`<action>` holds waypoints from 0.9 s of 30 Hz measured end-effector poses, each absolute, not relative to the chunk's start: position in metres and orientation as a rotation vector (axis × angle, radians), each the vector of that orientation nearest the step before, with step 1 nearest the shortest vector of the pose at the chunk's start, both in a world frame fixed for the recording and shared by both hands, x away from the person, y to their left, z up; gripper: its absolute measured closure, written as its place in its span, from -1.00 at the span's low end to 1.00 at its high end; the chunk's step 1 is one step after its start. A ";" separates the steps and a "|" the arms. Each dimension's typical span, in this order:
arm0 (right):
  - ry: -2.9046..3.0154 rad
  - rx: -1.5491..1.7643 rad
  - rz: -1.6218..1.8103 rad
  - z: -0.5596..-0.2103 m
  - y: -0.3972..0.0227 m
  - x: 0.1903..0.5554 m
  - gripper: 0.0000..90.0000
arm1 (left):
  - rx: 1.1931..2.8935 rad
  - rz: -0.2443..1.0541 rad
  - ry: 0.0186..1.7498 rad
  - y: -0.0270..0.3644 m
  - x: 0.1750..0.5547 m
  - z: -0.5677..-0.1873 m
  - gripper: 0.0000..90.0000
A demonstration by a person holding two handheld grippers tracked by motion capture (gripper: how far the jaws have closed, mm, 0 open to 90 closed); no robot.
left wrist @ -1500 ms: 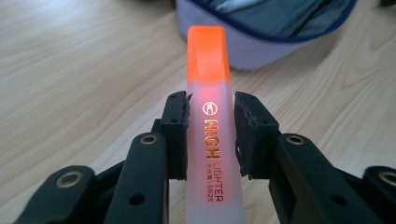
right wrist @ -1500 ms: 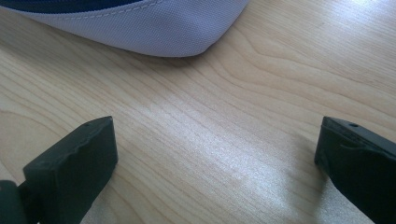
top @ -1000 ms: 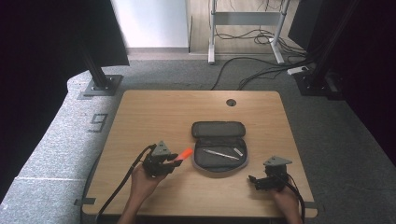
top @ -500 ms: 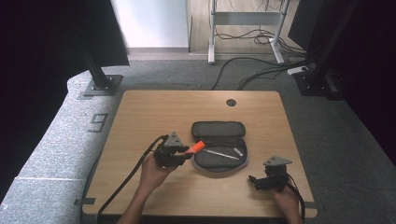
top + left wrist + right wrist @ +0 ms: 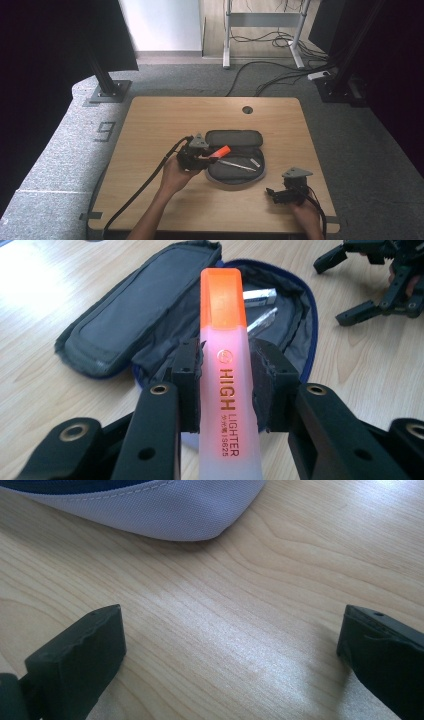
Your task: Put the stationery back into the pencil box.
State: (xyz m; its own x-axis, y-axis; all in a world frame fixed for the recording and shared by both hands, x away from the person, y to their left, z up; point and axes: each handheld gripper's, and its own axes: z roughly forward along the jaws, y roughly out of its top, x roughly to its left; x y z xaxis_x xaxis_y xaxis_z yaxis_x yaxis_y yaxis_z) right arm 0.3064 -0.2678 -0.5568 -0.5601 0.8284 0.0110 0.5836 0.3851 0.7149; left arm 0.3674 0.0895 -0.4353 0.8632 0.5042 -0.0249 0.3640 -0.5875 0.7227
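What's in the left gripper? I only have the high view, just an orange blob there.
Observer: An orange highlighter, clamped between both pads of the left gripper, cap end pointing away from the hand.
Operator: Any print on it?
Observer: "HIGH LIGHTER" runs along the barrel.
Operator: What's in the pencil case?
Observer: The left gripper view shows the open pencil case holding a white eraser-like block and a silvery pen.
Operator: Right gripper?
Observer: The right gripper has its jaws wide apart over bare table, nothing between them.
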 end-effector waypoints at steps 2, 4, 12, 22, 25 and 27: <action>2.301 1.229 0.976 -0.557 -0.268 0.306 -1.00 | 2.270 0.238 0.612 0.084 0.370 -0.435 0.48; 2.301 1.226 0.976 -0.557 -0.268 0.306 -1.00 | 2.271 0.226 0.605 0.079 0.374 -0.436 0.48; 2.303 1.226 0.976 -0.557 -0.268 0.306 -1.00 | 2.287 0.229 0.584 0.058 0.385 -0.438 0.48; 2.302 1.226 0.976 -0.557 -0.268 0.306 -1.00 | 2.288 0.200 0.577 0.038 0.395 -0.453 0.48; 2.302 1.225 0.976 -0.557 -0.268 0.306 -1.00 | 2.296 0.197 0.584 0.034 0.398 -0.461 0.48; 2.302 1.227 0.976 -0.557 -0.268 0.306 -1.00 | 2.306 0.193 0.585 0.032 0.399 -0.467 0.48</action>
State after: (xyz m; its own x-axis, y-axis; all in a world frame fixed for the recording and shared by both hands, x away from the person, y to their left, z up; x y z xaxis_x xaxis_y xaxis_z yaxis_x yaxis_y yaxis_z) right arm 0.3064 -0.2678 -0.5568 -0.5612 0.8276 0.0104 0.5830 0.3863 0.7147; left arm 0.3986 0.0317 -0.4668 0.8849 0.4646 -0.0333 0.3541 -0.6246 0.6961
